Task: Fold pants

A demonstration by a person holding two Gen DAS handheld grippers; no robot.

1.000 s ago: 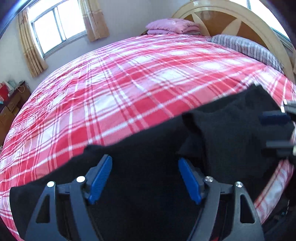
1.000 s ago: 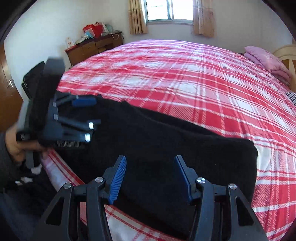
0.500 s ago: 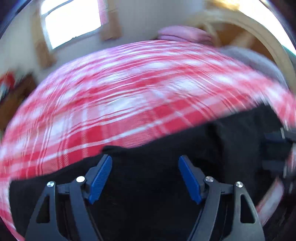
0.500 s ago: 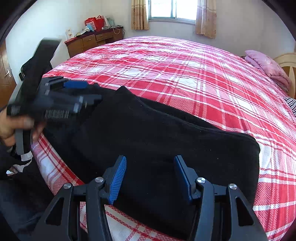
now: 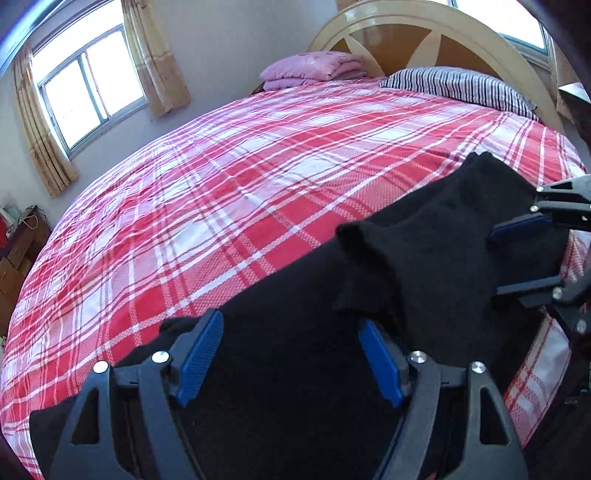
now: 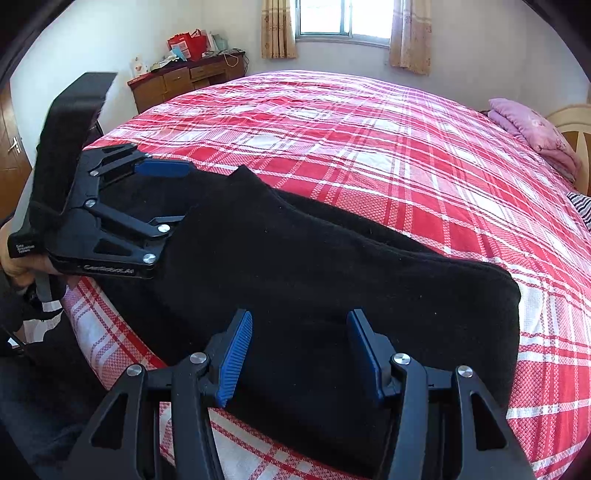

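Though spread across most of both views, bed: red-and-white plaid bedspread (image 5: 229,192) filling the centre, cream headboard (image 5: 436,22) at upper right of the left wrist view.
Pants: black pants (image 6: 332,266) lying along the near edge of the bed, running from centre left to lower right in the right wrist view; a long flat band with one squared end at right and a raised pointed corner at upper left.
Fold state: apparently doubled lengthwise already, one layer resting on another; a loose lapped edge (image 5: 365,258) standing proud at centre right of the left wrist view, not yet smoothed.
Left to do: judged from this, a crosswise fold to shorten the band, then flattening; roughly mid-task.
Dresser: wooden, cluttered, at upper left of the right wrist view (image 6: 184,79).
Pillows: striped pillow (image 5: 458,86) and folded pink blanket (image 5: 310,68) by the headboard, well apart from the pants.
Left gripper (image 5: 291,354): blue pads spread wide, hovering over the cloth, nothing pinched.
Right gripper (image 6: 299,354): pads apart, black cloth beneath the gap, no grip visible.
Person: a hand (image 6: 16,254) on the left gripper's handle, at left edge.
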